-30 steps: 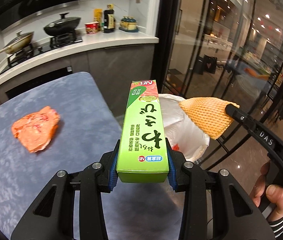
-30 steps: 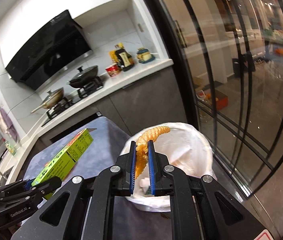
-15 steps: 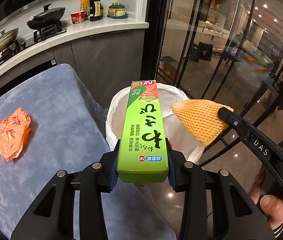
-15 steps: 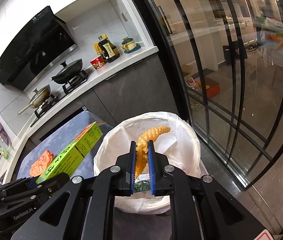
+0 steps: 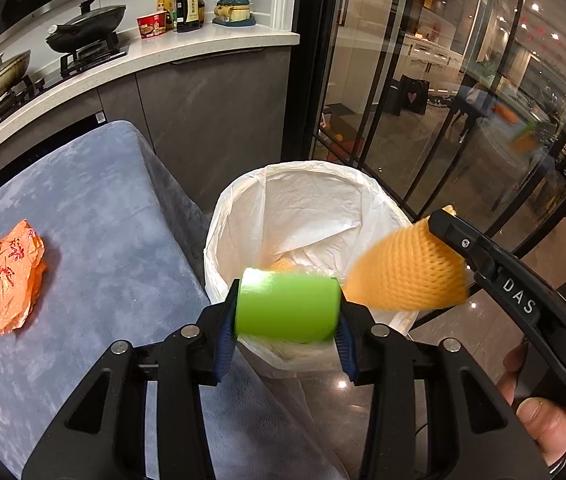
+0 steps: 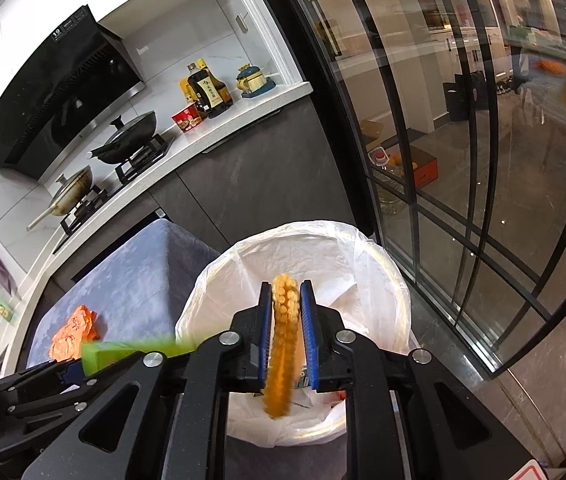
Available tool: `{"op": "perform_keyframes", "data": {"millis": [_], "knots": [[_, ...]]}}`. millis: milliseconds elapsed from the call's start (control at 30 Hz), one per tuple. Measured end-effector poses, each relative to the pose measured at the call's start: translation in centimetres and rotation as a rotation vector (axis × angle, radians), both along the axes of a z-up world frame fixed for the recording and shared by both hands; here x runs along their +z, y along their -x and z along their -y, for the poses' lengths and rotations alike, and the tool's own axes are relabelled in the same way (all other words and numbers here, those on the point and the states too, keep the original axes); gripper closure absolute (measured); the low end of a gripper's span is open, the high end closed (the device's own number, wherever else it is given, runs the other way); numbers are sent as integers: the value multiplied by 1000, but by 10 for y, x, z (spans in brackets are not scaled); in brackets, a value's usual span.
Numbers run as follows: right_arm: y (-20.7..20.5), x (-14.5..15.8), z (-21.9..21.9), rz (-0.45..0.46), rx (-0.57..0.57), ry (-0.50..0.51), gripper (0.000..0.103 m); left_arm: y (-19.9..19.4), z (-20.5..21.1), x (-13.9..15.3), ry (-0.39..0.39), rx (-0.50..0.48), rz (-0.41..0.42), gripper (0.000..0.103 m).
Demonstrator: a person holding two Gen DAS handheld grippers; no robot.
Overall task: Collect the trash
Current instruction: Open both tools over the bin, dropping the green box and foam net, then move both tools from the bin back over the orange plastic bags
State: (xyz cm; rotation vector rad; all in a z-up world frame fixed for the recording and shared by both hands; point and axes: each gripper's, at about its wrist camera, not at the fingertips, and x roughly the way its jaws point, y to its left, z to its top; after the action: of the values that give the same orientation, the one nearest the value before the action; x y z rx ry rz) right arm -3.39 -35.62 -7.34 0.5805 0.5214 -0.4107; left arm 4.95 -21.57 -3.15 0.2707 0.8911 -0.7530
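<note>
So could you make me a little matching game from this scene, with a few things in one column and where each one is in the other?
Things:
1. green box
2. orange foam net
3. orange wrapper
4. white-lined bin

Places:
A. lying on the blue-grey table cover
B. between the left gripper jaws
C. on the floor beside the table
D. between the right gripper jaws

Pairs: 1-B, 2-D, 3-A, 4-C

Two close wrist views angled down, sharing the lined bin (image 5: 311,216) (image 6: 307,248) (contents blurred, perhaps falling).
</note>
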Motion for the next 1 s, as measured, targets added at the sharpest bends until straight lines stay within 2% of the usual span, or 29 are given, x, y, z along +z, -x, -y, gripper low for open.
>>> {"op": "perform_keyframes", "data": {"millis": [100,167,600,733,1000], "knots": [[-1,-1,0,-3,-2,-3,81,-2,1,-1,-1,6,-1,59],[-1,0,-1,-1,-3,-1,78,-3,1,-1,1,11,-1,53],[-2,15,-8,22,7,26,76,-10,-13,5,21,44,7,51],[-2,20,-15,31,12,42,68,-12,-22,10,32,63,17,43],[-12,30,-36,35,46,66,62,-23,-53,20,62,117,22,41]]}}
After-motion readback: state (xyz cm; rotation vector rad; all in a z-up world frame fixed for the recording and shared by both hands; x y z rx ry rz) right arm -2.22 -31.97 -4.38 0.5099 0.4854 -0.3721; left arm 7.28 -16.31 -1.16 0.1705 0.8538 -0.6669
